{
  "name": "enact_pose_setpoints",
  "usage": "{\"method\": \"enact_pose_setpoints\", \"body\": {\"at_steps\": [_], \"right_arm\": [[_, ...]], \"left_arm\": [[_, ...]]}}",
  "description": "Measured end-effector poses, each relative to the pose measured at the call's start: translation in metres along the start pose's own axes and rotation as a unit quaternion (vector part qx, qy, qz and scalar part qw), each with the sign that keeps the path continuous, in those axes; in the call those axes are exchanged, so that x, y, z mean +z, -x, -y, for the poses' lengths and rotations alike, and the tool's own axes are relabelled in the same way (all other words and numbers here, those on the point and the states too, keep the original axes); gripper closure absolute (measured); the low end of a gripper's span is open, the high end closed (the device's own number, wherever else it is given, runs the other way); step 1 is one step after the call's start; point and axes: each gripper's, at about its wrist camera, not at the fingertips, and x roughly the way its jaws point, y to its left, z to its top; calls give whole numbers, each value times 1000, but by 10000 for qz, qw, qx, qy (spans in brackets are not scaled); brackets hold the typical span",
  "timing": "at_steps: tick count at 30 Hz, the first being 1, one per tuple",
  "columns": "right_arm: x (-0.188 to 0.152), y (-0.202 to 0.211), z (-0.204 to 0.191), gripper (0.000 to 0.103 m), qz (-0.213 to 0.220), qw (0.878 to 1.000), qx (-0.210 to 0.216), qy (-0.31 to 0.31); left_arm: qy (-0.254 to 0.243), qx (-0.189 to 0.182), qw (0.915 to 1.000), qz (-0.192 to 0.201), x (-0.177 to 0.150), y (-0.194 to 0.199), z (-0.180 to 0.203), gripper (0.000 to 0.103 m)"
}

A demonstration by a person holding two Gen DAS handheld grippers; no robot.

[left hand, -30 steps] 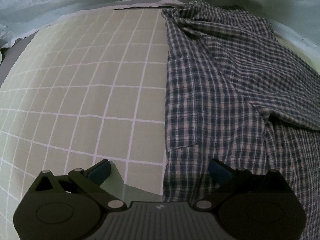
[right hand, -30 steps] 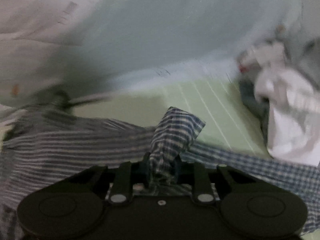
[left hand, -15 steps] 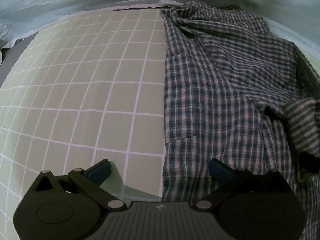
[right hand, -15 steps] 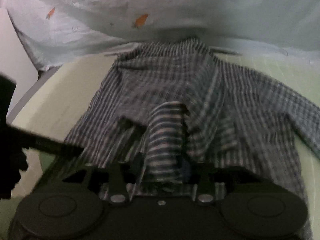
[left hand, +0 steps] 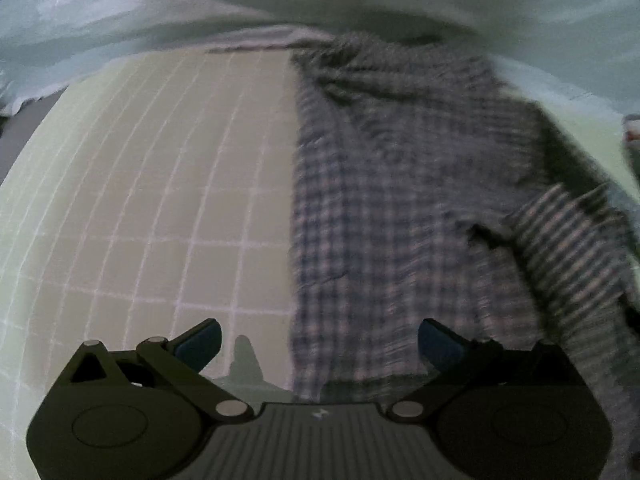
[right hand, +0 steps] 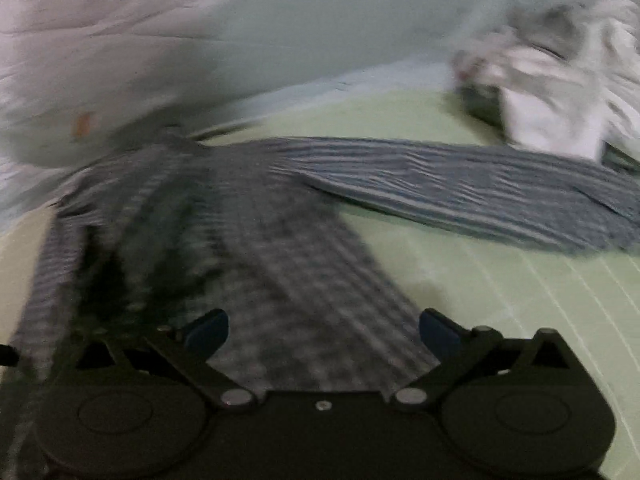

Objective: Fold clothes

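Left wrist view shows the grid mat (left hand: 152, 184) as the largest thing, pale green with white lines, and the plaid shirt (left hand: 392, 200) lies flat on it with its straight side edge running up the middle of the picture. Behind the shirt's collar end, a pale sheet (left hand: 400, 4) with a small orange mark hangs as a backdrop. On the shirt's far side from that straight edge, a striped-looking flap (left hand: 568, 248), probably a sleeve turned over, rests on the body panel. Seen from the right wrist, the other sleeve (right hand: 460, 188) stretches out across the mat away from the shirt, toward a pile of white and grey clothes (right hand: 560, 88) near the mat's rim.

Both tools are empty. The left gripper (left hand: 318, 344) has its fingers spread wide, straddling the shirt's straight edge near the hem; the right gripper (right hand: 324, 332) is likewise spread, hovering over the shirt's lower body with nothing between its pads.

Risks, as I judge them: both pictures are smeared, so the tools are likely moving fast, and a quick pinch could catch only the top layer, or two layers at once, and drag the shirt askew. The turned-over flap sits loosely and could slide back off the shirt. The outstretched sleeve reaches close to the clothes pile, so pulling it in may snag or bring a neighbouring garment along with it.
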Motion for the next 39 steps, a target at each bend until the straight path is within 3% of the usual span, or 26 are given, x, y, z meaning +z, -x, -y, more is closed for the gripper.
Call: {"method": "enact_pose_setpoints", "body": {"at_steps": [7, 12, 20, 24, 25, 26, 27, 29, 31, 35, 39], "right_arm": [[-13, -14, 1, 0, 181, 9979, -602, 171], [-18, -15, 2, 0, 416, 9970, -606, 221], [-19, -13, 1, 0, 470, 9966, -629, 243], [-19, -14, 0, 0, 477, 9965, -637, 252], [-19, -14, 0, 0, 477, 9965, -637, 254], [-19, -14, 0, 0, 478, 9965, -637, 255], [-19, -14, 0, 0, 479, 9965, -636, 255], [-19, -14, 0, 0, 481, 9965, -634, 254], [-19, -14, 0, 0, 486, 9965, -633, 255], [-19, -14, 0, 0, 492, 9964, -633, 259], [-19, -14, 0, 0, 497, 9964, -632, 258]], "left_arm": [[-329, -554, 9973, 350, 12, 10, 35, 1], [-471, -907, 9940, 384, 21, 6, 57, 5], [-283, -1826, 9821, 375, 41, 6, 83, 13], [-559, -1845, 9805, 378, 41, -1, 107, 13], [-641, -1761, 9817, 352, 40, -5, 113, 20], [-685, -1655, 9834, 295, 38, -10, 117, 35], [-695, -1570, 9849, 233, 36, -13, 120, 43], [-619, -1581, 9853, 177, 30, -17, 119, 75], [-531, -1593, 9857, 161, 24, -15, 116, 89], [-283, -1464, 9886, 206, 13, -4, 103, 98], [-33, -1376, 9900, 315, 2, 13, 91, 99]]}}
